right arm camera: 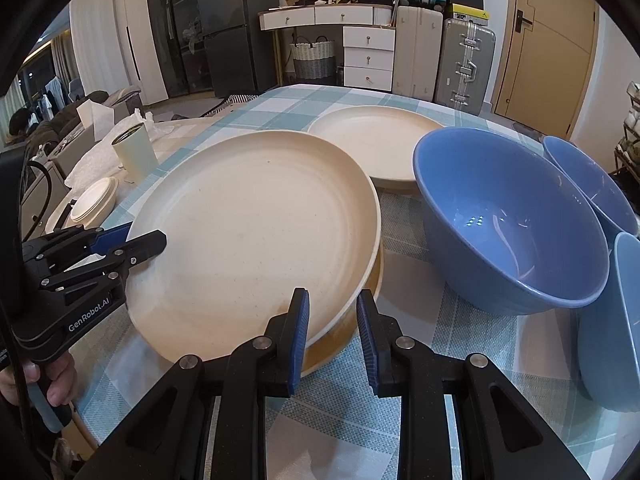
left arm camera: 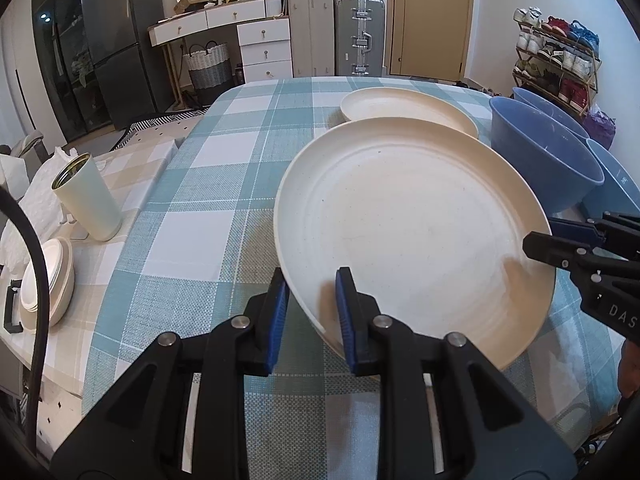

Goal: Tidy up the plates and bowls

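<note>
You were in the middle of stacking the cream plates: your left gripper (left arm camera: 312,316) was clenched on the near rim of the top cream plate (left arm camera: 412,232), one pad under the lip and one on the inner face, and your right gripper (right arm camera: 332,336) pinched the same plate at its right edge, with the rim caught between its blue pads. That plate sat tilted, its right side resting on a second cream plate (right arm camera: 360,312) beneath it on the checked tablecloth (left arm camera: 208,200), so it was not yet seated flat. A third cream plate (left arm camera: 404,110) lay just behind, and three blue bowls stood to the right, the nearest blue bowl (right arm camera: 508,220) just beside the stack. Both grippers pointed steeply downward and inward from opposite sides of the plate. The next move, as I judge it, called for levelling the plate and centring it over the lower one before letting go, easing both grips off together so it would not slide; the bowl's closeness left your right gripper little room.
</note>
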`<state>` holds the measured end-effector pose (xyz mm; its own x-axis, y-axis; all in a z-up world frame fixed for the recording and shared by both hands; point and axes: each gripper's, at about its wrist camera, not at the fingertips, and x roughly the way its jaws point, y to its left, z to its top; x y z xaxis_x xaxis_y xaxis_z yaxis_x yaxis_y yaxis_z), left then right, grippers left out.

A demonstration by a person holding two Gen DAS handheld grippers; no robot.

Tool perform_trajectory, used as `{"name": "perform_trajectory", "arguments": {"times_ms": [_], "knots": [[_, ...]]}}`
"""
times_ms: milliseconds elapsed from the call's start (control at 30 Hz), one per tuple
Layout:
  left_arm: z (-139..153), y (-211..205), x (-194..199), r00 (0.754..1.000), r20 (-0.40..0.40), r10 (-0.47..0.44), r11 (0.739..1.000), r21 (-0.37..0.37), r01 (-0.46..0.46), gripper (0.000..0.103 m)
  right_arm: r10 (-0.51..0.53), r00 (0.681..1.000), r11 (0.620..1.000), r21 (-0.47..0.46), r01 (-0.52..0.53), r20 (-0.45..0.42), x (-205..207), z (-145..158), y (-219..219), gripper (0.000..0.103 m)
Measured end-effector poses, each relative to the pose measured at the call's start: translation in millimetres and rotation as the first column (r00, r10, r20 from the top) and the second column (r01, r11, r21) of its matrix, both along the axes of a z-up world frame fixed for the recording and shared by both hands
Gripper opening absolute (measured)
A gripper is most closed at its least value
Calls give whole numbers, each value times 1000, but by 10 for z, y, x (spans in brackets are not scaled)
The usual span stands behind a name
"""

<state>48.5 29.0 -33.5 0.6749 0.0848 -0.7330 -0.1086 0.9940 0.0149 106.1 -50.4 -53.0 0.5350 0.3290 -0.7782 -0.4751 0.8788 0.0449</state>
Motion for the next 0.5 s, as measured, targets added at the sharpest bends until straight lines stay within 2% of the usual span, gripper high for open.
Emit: {"name": "perform_trajectory", "arguments": {"times_ms": [133,500], "knots": [[-55,5,32,1000,-10,-2,1000,1,2,20,-2,1000,1000,-5,2,-5,4,-30,14,25],[-117,-107,40,1000,-13,-12,998,64,13,22,-5,1000,1000,-20,5,-10,-1,-73,23,25]]}}
